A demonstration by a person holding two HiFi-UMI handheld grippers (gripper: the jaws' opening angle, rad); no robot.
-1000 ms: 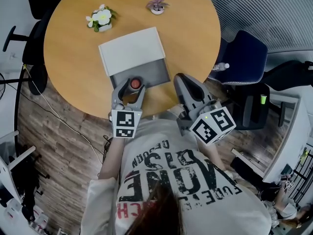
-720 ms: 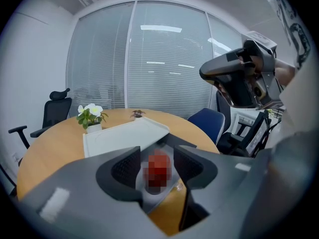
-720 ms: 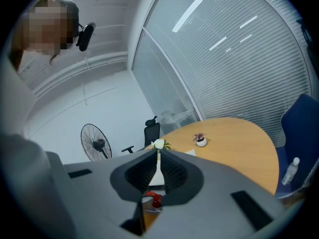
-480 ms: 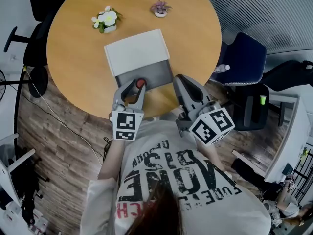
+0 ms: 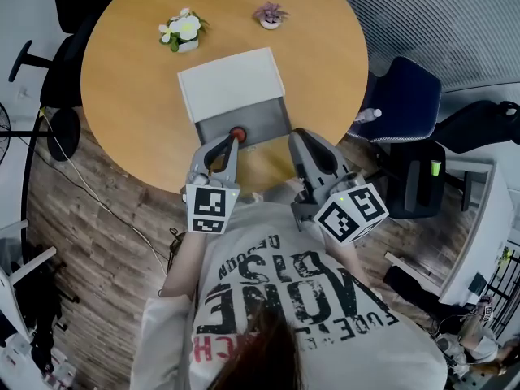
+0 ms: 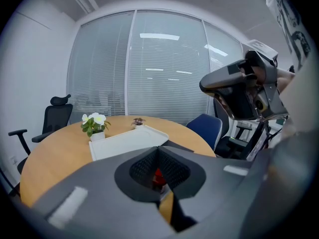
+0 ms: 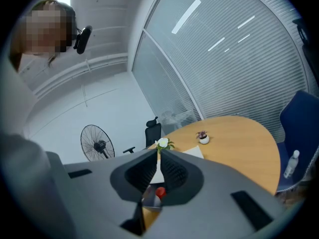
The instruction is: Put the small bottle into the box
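Observation:
The small bottle (image 5: 237,134), clear with a red cap, stands upright in the grey tray of the box (image 5: 272,124), near its front edge. The box's white lid (image 5: 231,82) lies open behind it. My left gripper (image 5: 230,140) is shut with nothing between its pads, its tips just short of the bottle. Past the closed jaws in the left gripper view (image 6: 158,151), the red cap of the bottle (image 6: 158,175) shows. My right gripper (image 5: 299,136) hovers shut and empty at the table's near edge, right of the box. The bottle (image 7: 158,193) shows below its tips (image 7: 158,156).
A white-flowered pot (image 5: 182,31) and a small pink plant (image 5: 270,15) stand at the far side of the round wooden table (image 5: 130,96). A blue chair (image 5: 402,88) with a plastic bottle (image 5: 367,114) on it stands right. A black chair and a floor fan (image 7: 97,143) are left.
The left gripper's jaws, wide open round the bottle a second ago, have closed on nothing and drawn slightly back. The bottle stays standing in the box. The right gripper has barely moved.

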